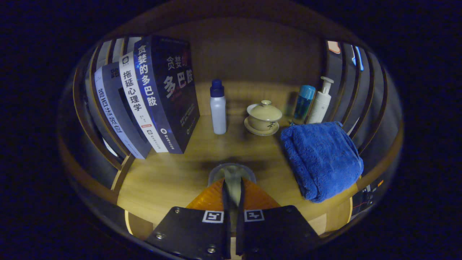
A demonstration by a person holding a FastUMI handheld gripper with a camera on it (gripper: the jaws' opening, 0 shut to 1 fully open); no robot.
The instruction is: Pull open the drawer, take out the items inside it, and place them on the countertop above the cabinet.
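Your gripper (232,187) has its fingers drawn close, clamped on a clear, rounded glass-like item (231,173) that stands on the smooth wooden countertop (169,177). At two o'clock lies a folded, fluffy blue towel (321,159). At twelve, beyond the fingers, stand a pale cylindrical bottle (218,108) and a lidded ceramic cup on its saucer (264,117). At ten o'clock, glossy books (158,97) lean upright.
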